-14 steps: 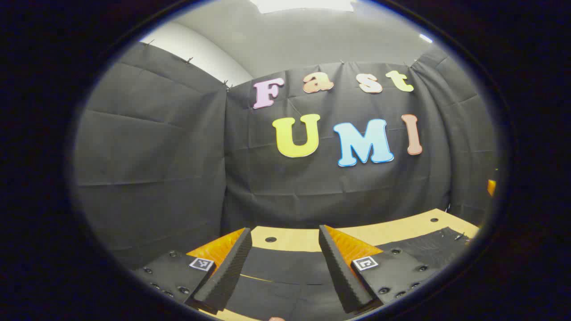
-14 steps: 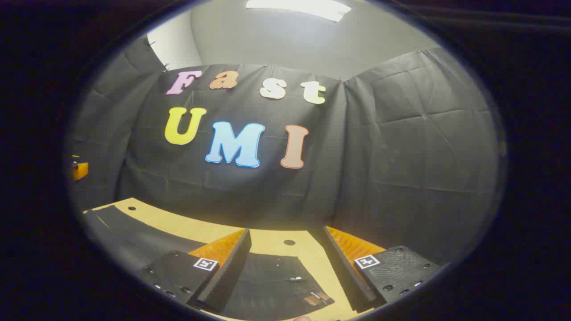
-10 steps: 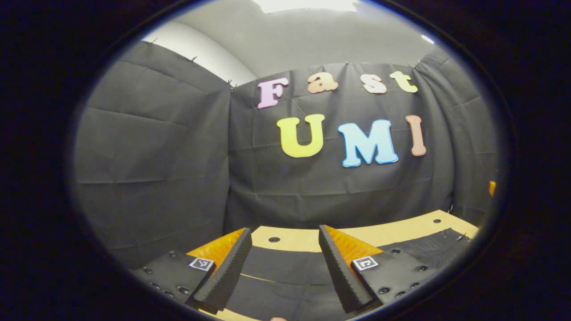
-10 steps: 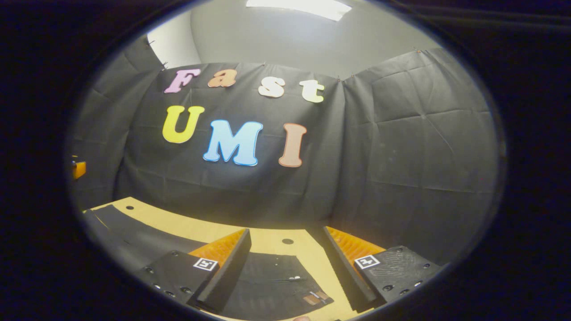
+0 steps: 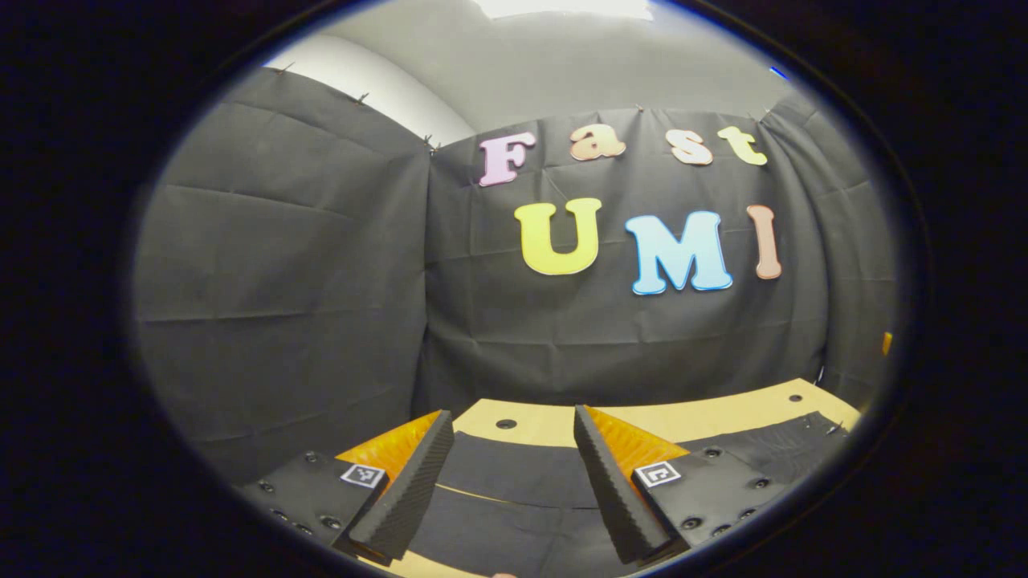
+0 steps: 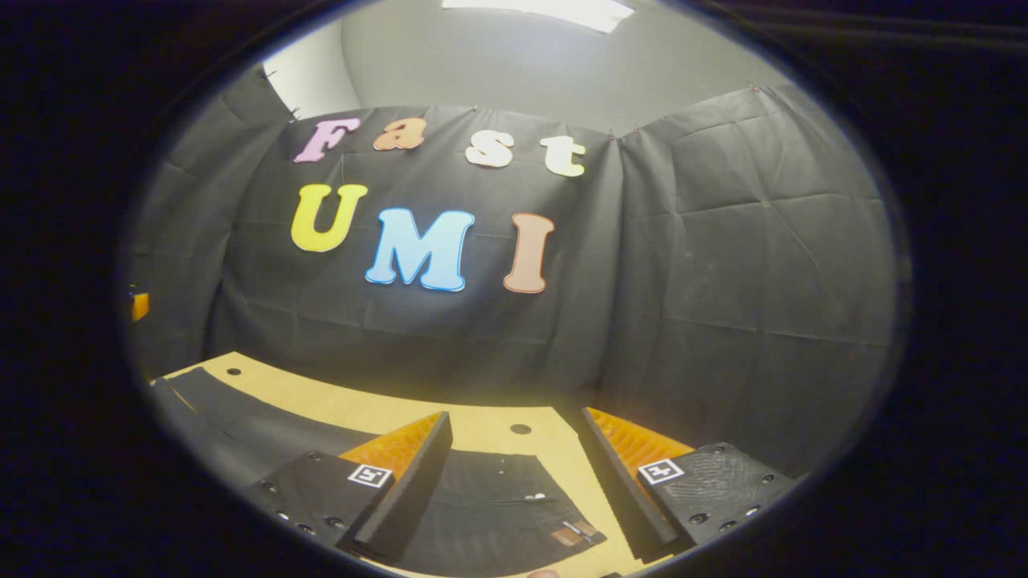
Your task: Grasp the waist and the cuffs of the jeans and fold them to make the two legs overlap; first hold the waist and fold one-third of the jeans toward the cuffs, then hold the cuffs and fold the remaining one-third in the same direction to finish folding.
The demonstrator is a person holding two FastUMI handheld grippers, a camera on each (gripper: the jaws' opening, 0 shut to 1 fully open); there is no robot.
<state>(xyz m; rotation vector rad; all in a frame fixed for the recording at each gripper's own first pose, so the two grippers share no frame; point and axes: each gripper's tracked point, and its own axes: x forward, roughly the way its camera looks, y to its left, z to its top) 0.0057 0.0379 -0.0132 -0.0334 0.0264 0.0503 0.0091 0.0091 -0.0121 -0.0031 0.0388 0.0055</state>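
Left gripper view: left gripper (image 5: pixel 506 498) and right gripper (image 6: pixel 514 498) spread over flat black denim jeans (image 5: pixel 514 482) on wooden worktop (image 5: pixel 683 417); single-layer pinch risks uneven fold

Black cloth walls (image 5: pixel 281 265), wooden table (image 6: pixel 482 425), ceiling light (image 6: pixel 554 10)

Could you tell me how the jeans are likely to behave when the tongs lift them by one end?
The jeans lie flat on the table, so they will probably droop, not stay stiff. Being long, they likely drag if lifted by one end. Both tongs stand open above them.
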